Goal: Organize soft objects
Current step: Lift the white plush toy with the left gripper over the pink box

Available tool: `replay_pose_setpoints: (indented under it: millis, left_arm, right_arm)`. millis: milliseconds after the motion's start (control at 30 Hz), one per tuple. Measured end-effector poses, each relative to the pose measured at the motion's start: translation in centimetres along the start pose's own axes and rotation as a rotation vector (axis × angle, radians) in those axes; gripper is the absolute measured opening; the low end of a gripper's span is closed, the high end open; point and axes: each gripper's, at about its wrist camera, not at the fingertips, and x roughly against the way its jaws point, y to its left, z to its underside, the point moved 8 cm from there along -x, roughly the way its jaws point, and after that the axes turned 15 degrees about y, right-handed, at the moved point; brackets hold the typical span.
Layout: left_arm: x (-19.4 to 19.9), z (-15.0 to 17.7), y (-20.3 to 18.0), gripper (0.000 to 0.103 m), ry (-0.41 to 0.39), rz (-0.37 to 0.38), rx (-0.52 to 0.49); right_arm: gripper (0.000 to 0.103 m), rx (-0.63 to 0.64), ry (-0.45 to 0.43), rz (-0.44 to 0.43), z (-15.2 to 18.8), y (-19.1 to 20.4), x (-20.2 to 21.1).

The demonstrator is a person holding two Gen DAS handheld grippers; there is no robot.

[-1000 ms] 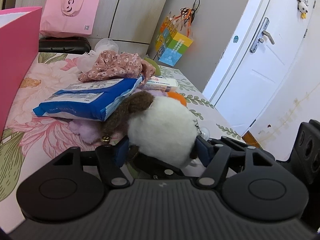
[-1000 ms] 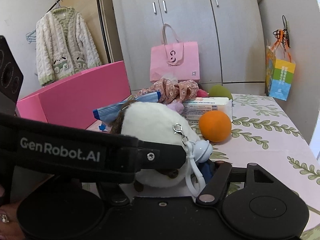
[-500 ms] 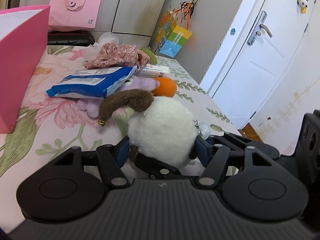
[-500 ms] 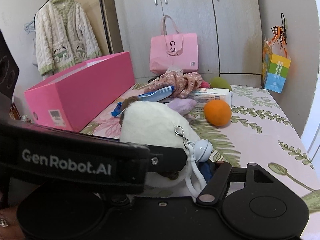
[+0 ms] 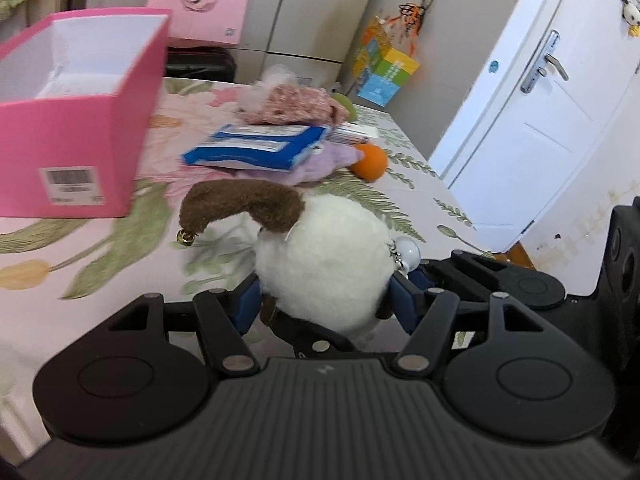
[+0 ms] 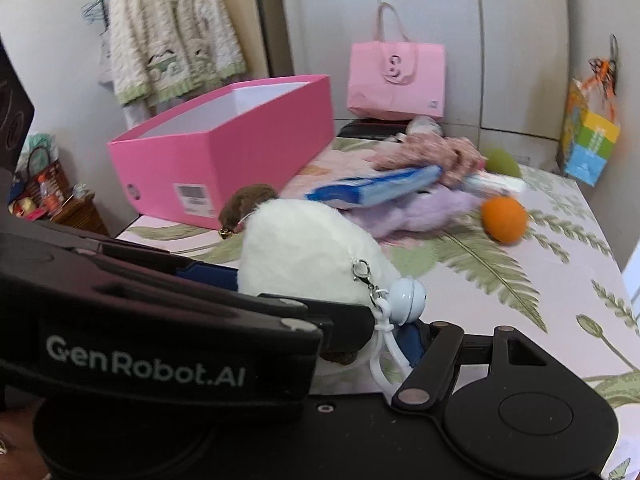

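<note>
The left gripper [image 5: 324, 300] pinched a round, fluffy white plush toy with a floppy brown ear [image 5: 320, 268], its blue pads pressed into both sides. The right gripper [image 6: 384, 340] sat just beside it, and its fingers seemed to squeeze the same toy, but the left gripper's black body hid one finger, so I cannot tell for sure.

A second ago the toy lay low, close to the pile of soft things. Now it hung up above the flowery surface [image 5: 100, 264], and more of the open pink cardboard box [image 5: 76, 112] had come into view (you could even see its white inside). That looked like the toy was on its way to the box.

Left in the pile were a blue plastic pack [image 5: 260, 146], a purple fuzzy toy [image 5: 320, 160], an orange ball [image 5: 370, 160] and some crumpled flowery pink cloth [image 5: 296, 104], so plenty of tidying remained.
</note>
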Motion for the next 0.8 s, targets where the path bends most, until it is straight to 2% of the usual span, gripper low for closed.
replay_pose_setpoints:
  millis: [67,167,333,533,667,800]
  left_arm:
    - [1.4,0.2,0.7,0.064,0.011,-0.019,0.012]
    - [4.0,0.5,2.2,0.064,0.022,-0.039,0.031]
    - [8.0,0.4,4.4,0.064,0.006,-0.086,0.054]
    - [11.4,-0.1,7.0,0.063,0.043,-0.105,0.105]
    - [13.3,-1.4,8.2,0.062,0.028,-0.119,0.111]
    - [14.3,-3.5,9.3,0.062,0.008,-0.131,0.097]
  right_arm:
    - [0.074,0.041,0.002,0.003,-0.4,1.5,0.3]
    - [0.074,0.079,0.017,-0.046,-1.4,3.9,1.2]
    - [0.074,0.167,-0.005,-0.105,-3.5,7.8,2.5]
    - [0.075,0.231,0.000,-0.192,-5.7,10.9,2.9]
    - [0.075,0.240,-0.003,-0.252,-7.6,12.0,3.0]
    - [0.075,0.259,-0.019,-0.263,-10.3,12.7,2.9]
